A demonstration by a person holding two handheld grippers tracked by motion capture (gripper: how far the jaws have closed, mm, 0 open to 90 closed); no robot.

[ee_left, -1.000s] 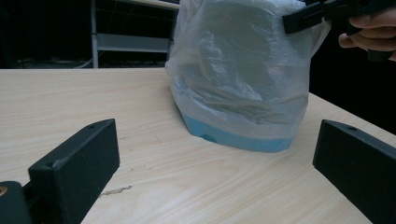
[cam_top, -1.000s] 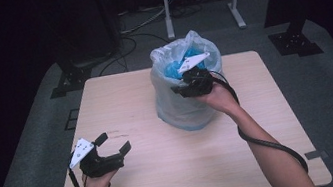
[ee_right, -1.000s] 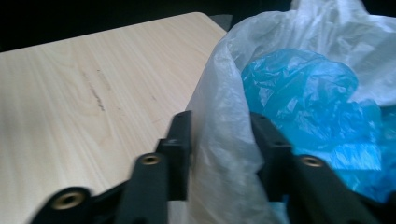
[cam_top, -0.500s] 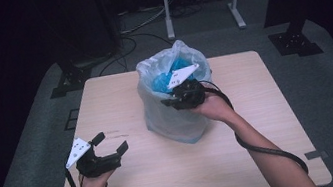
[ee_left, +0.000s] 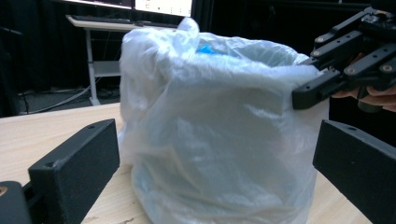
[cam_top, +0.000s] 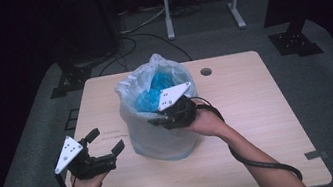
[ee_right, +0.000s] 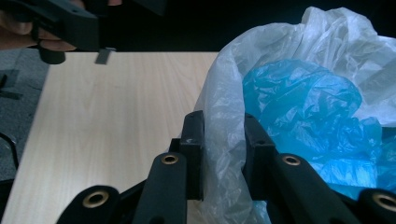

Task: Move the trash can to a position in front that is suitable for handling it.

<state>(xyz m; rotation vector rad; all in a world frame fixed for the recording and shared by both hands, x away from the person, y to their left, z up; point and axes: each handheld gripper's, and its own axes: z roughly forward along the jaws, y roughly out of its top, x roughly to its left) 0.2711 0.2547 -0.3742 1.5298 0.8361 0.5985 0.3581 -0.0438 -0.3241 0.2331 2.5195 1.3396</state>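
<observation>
Left gripper [cam_top: 104, 146] at table's [cam_top: 258, 109] near-left edge – jaws spread wide, nothing betw. them. Farther in, right gripper [ee_right: 223, 140] pinches rim of translucent bag [cam_top: 157, 125] mid-table – crumpled blue plastic [cam_top: 154, 93] inside.

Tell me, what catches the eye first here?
A white plastic bag stuffed with crumpled blue plastic stands mid-table. The right tongs pinch the bag's rim, while the left tongs wait open near the table's front left corner.
</observation>
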